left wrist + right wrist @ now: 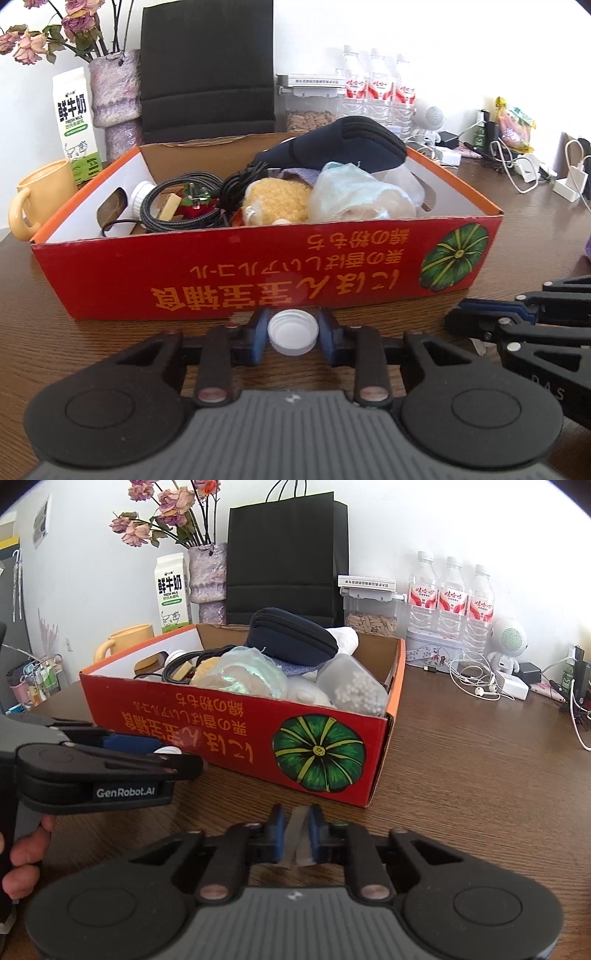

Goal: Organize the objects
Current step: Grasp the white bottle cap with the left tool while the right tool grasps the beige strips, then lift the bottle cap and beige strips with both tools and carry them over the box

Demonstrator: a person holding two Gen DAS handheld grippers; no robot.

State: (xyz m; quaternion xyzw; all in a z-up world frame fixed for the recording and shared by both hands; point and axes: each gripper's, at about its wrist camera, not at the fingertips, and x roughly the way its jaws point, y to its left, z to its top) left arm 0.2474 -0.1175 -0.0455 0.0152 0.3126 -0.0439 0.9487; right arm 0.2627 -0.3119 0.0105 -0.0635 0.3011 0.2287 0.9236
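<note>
Red box (266, 266), mid-desk (480, 794): already crowded with cables, pouch, bags. Left gripper (293, 338): clamped on white bottle cap (293, 334), just before box's near wall. Right gripper (297, 836): pinching thin grey strip (298, 834). Remaining: both unboxed.

Bare wooden tabletop (480, 775) right of the heaped red box (236, 746) — cables (476, 679) and bottles (450, 602) behind.

Bright white wall (406, 524) behind a dark wood-grain table (480, 794).

white bottle cap (293, 335) | open side up | before red box (258, 266) | grey strip (298, 834) upright
</note>
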